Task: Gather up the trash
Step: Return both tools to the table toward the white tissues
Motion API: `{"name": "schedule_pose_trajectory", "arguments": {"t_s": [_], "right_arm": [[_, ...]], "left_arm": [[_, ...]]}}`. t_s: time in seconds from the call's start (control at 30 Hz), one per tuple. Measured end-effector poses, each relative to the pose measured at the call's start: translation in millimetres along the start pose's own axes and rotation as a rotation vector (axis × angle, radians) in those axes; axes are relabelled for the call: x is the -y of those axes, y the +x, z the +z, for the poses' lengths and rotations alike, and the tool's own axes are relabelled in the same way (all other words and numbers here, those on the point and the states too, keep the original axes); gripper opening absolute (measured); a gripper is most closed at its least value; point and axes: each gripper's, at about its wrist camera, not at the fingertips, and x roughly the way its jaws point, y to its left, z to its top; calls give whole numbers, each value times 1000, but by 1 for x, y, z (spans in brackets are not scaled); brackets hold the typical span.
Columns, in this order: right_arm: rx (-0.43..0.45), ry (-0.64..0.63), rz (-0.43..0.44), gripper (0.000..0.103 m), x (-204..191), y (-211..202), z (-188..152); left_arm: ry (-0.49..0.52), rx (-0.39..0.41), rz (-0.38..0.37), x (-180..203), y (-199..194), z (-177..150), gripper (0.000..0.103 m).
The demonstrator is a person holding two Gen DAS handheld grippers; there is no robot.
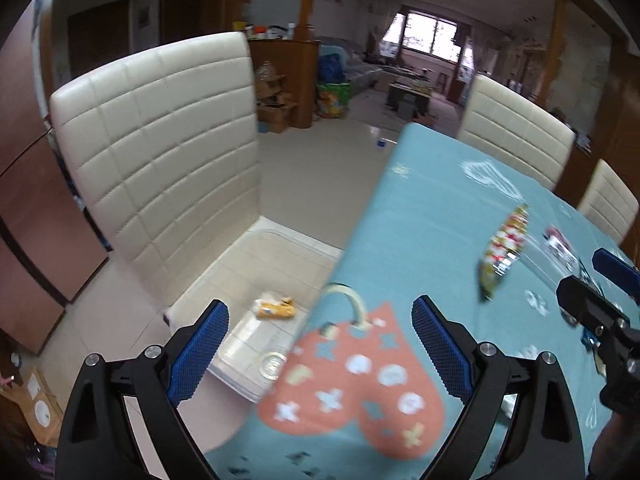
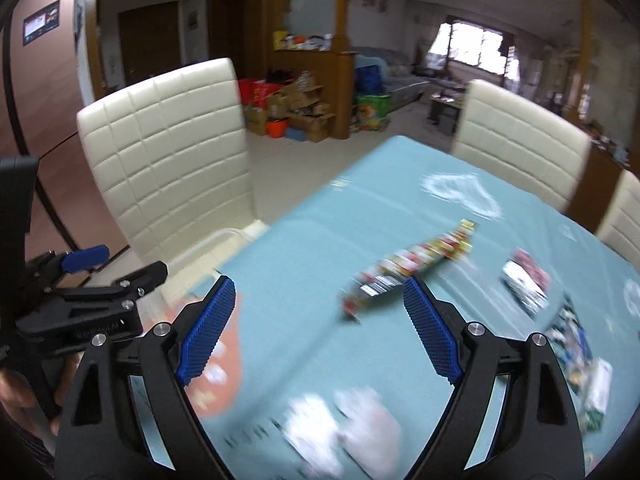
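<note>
While both grippers hang wide open and empty, the wrapper lies on the table just ahead of the right gripper, long axis diagonal; the left gripper is farther.

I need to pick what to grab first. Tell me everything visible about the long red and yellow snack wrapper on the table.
The long red and yellow snack wrapper is a narrow, glossy strip that looks like printed foil or plastic, with white and dark patches toward its near end. It lies flat on the light blue tablecloth, running diagonally, and is blurred by motion. Nothing grips it: the right tool is open with the wrapper's near end just ahead of its fingers. Other wrappers lie apart from it.
</note>
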Motion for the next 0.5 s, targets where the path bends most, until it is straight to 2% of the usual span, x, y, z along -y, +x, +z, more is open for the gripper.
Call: {"name": "schedule_pose_trajectory", "arguments": {"t_s": [0.1,0.13,0.33,0.43,0.5], "right_arm": [[13,42,-91,83,29,-21,-27],[8,77,-116,83,45,-29,-41],[-70,189,-291,67,113,-47,-103],[-114,253,-348,66,150,-55,-133],[-131,290,-360,66,166,-58,-144]], "left_arm": [[75,2,-49,36,-9,-15,91],[104,-9,-86,51,-11,-21,91],[271,-89,-205,120,-7,-58,91],[338,-122,-222,151,-5,-75,91],[361,-153,-199,166,1,-82,91]]}}
